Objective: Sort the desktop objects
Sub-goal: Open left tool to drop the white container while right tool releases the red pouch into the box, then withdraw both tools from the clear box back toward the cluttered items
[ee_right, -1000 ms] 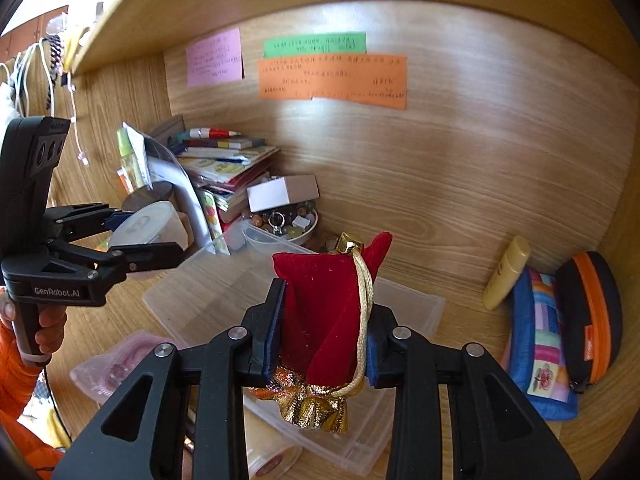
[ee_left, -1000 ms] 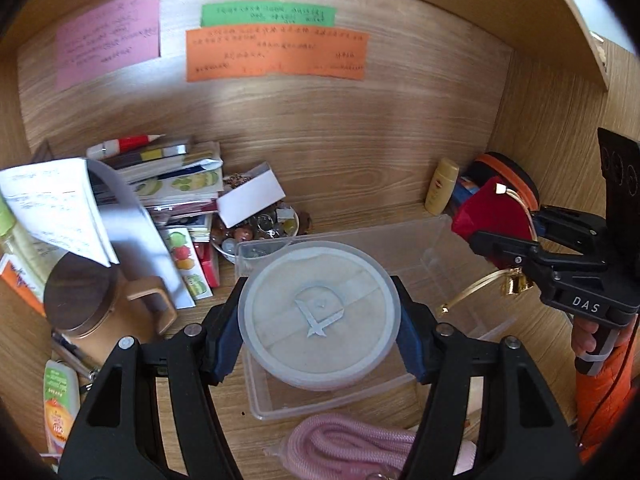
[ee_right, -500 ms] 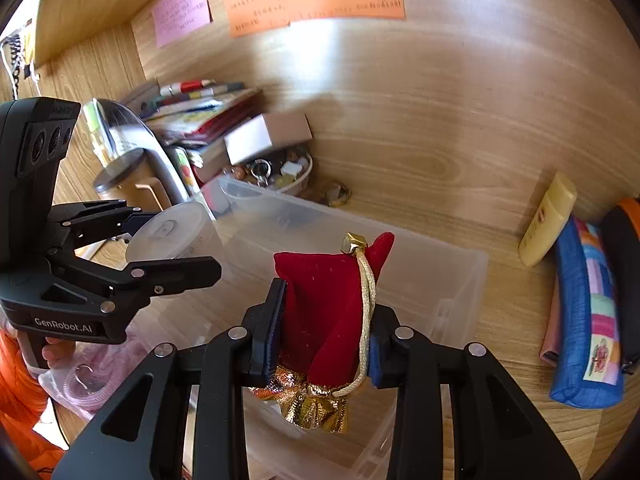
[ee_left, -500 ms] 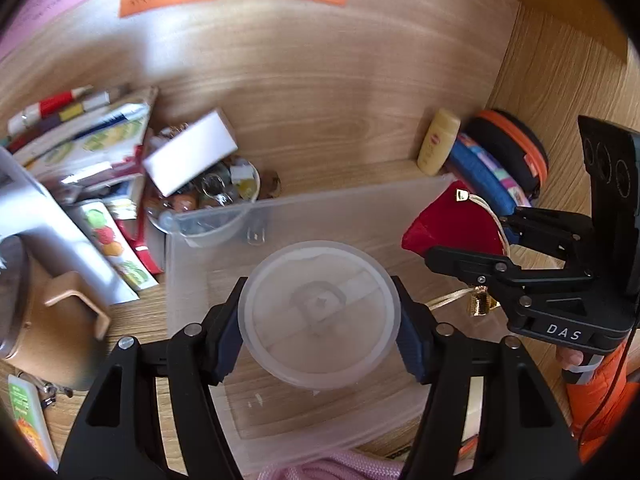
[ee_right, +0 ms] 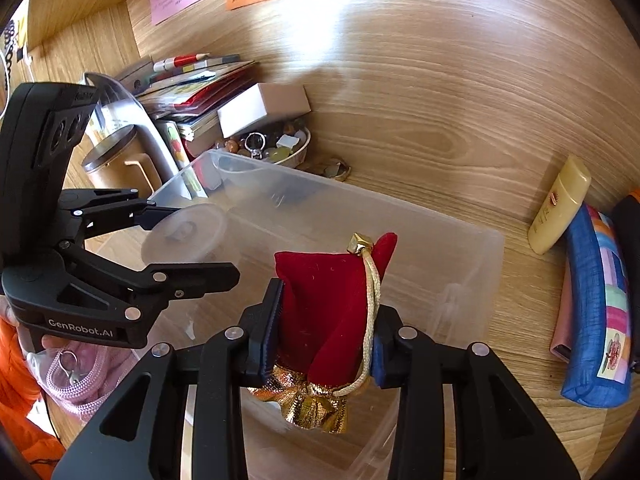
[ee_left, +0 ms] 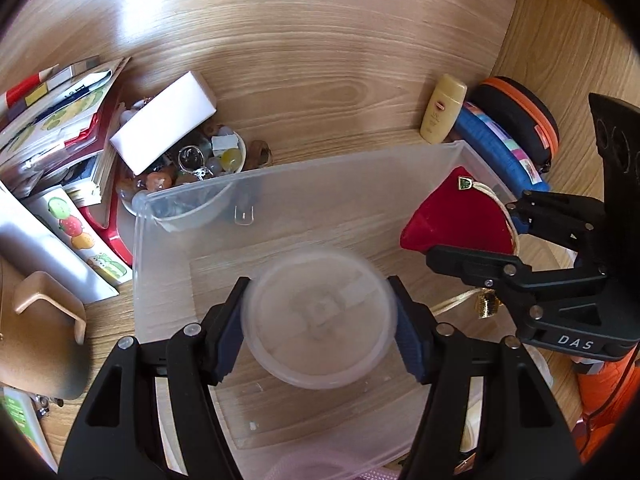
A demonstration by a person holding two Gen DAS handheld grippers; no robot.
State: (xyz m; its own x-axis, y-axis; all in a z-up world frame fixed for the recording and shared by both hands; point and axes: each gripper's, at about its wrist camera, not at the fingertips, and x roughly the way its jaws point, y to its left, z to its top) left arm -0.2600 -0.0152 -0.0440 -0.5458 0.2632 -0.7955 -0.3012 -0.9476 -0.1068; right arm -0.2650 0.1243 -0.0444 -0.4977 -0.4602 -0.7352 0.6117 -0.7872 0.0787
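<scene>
My left gripper (ee_left: 320,316) is shut on a round translucent plastic container (ee_left: 320,320) and holds it inside the clear plastic bin (ee_left: 340,168), low over its floor. It also shows in the right wrist view (ee_right: 184,236). My right gripper (ee_right: 326,320) is shut on a red velvet pouch (ee_right: 328,300) with gold trim and cord, held above the bin (ee_right: 480,264) near its right side. The pouch also shows in the left wrist view (ee_left: 456,216).
A bowl of trinkets (ee_left: 192,164) with a white box (ee_left: 164,132) on it sits behind the bin's left corner. Books (ee_left: 60,120) and a brown mug (ee_left: 44,340) stand left. A yellow bottle (ee_left: 442,108), blue pencil case (ee_right: 600,300) and black case (ee_left: 516,116) lie right. Pink rope (ee_right: 80,372) lies in front.
Both grippers have moved forward and down toward the bin. The round container now sits lower inside the bin, and the red pouch is over the bin's right part.
</scene>
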